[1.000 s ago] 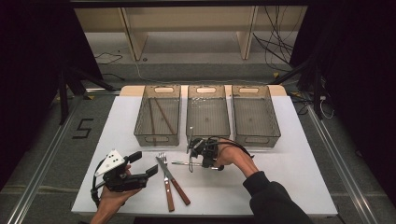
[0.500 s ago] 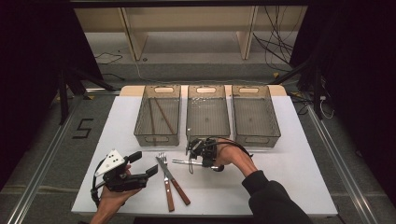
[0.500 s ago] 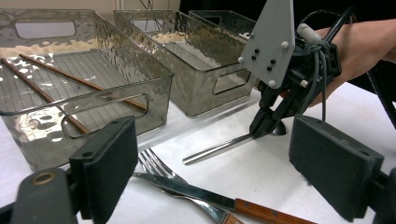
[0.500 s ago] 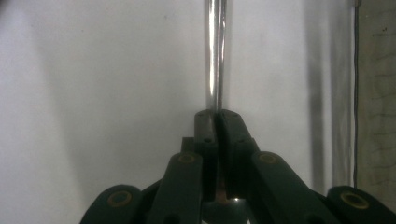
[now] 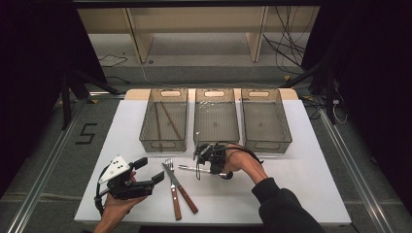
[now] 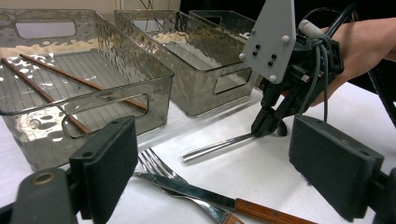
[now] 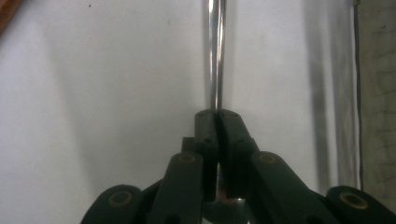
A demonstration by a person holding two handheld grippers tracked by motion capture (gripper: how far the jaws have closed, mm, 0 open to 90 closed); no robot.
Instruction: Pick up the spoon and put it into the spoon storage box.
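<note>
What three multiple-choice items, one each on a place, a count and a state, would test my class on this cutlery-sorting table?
1. Where do the chopsticks lie?
A. In the left bin
B. In the middle bin
C. On the table

2. How many clear bins stand on the table?
A. Two
B. Three
C. Four

3. How is the right gripper?
A. Open above the fork
B. Shut on nothing
C. Shut on the spoon

Answers:
1 A, both sticks rest inside the left bin.
2 B, three stand side by side.
3 C, its jaws clamp the spoon by the handle, while the fork and knife lie untouched.
</note>
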